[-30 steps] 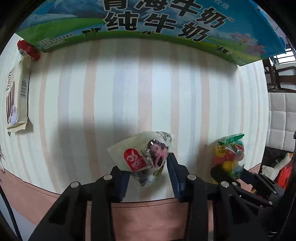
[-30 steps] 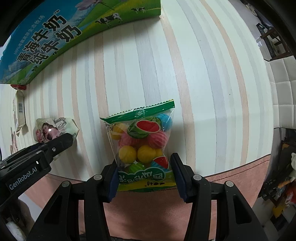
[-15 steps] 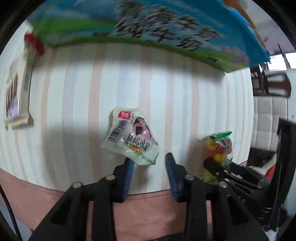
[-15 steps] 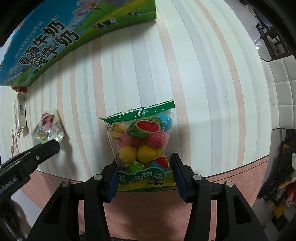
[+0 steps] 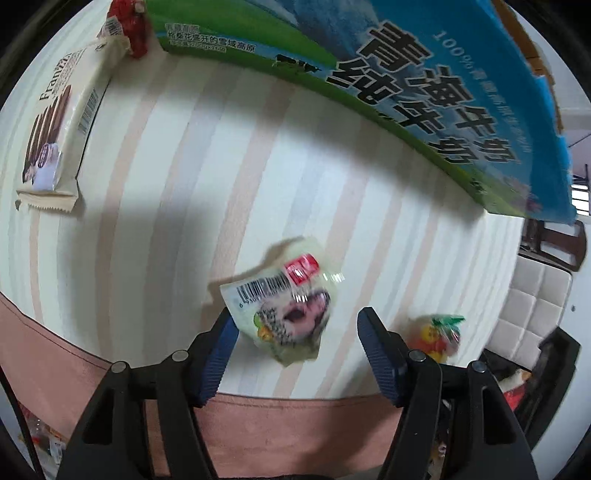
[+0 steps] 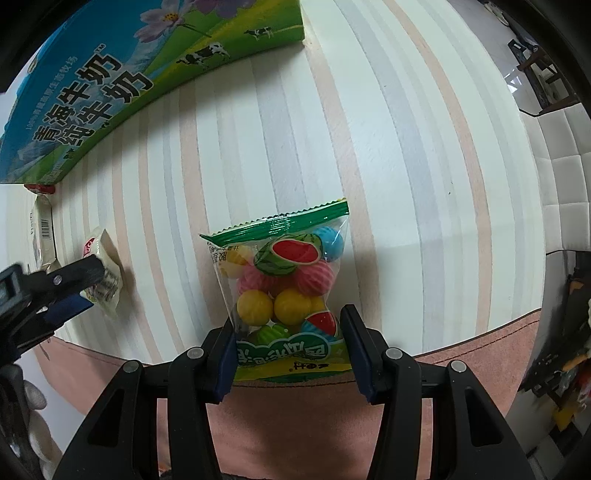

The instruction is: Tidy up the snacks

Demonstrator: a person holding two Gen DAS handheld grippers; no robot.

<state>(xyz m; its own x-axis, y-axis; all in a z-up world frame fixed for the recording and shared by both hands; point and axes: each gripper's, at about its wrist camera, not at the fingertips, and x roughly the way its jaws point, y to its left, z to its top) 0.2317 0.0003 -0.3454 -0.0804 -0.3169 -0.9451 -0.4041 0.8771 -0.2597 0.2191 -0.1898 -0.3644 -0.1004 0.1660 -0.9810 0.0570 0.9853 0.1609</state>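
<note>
Gripping candy bag (image 6: 286, 291), right claw (image 6: 288, 354).

Both wrist views close above the striped tablecloth (image 5: 258, 177), sharing the milk carton (image 6: 110, 85).

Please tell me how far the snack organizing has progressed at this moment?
Early stage; nothing looks sorted yet. In hand: the right gripper is shut on the gumball bag. The left gripper is open around the white snack packet lying on the striped cloth. Left: the wafer pack and red packet lie beside the milk carton box.
</note>
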